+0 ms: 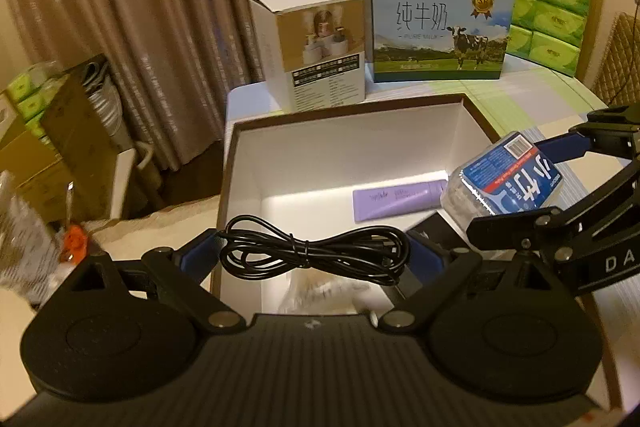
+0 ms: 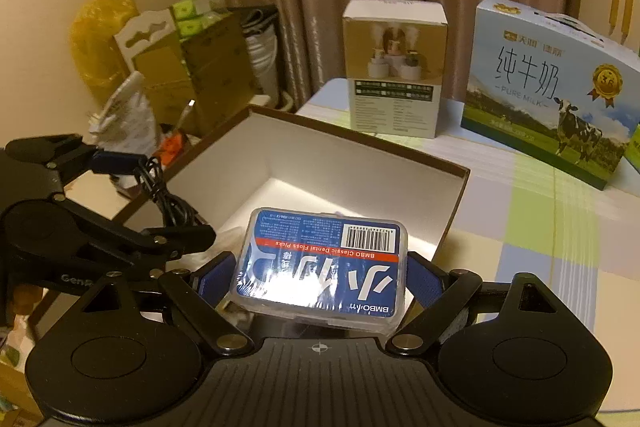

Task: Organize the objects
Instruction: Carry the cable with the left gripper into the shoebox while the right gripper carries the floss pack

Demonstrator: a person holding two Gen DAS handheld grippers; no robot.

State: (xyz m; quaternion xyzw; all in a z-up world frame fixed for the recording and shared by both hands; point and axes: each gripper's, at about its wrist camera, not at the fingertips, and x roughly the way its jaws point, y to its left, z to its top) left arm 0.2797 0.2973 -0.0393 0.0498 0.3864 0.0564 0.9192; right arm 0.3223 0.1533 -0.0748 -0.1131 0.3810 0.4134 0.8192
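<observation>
Dim, warm yellowish light; glare on the white box floor (image 1: pixel 320 187); fisheye-bent edges, dark corners, slight blur.

In my left gripper (image 1: pixel 310 254) hung the cable (image 1: pixel 312 251), in my right (image 2: pixel 320 281) the floss box (image 2: pixel 320 267), both over the open box (image 1: pixel 348 147); a tube (image 1: pixel 400 202) lay inside.

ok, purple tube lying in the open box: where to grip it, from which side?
Grip the purple tube mid-body across its narrow width, coming straight down from above. It lies flat on the floor of the box, whose walls block any side approach.
</observation>
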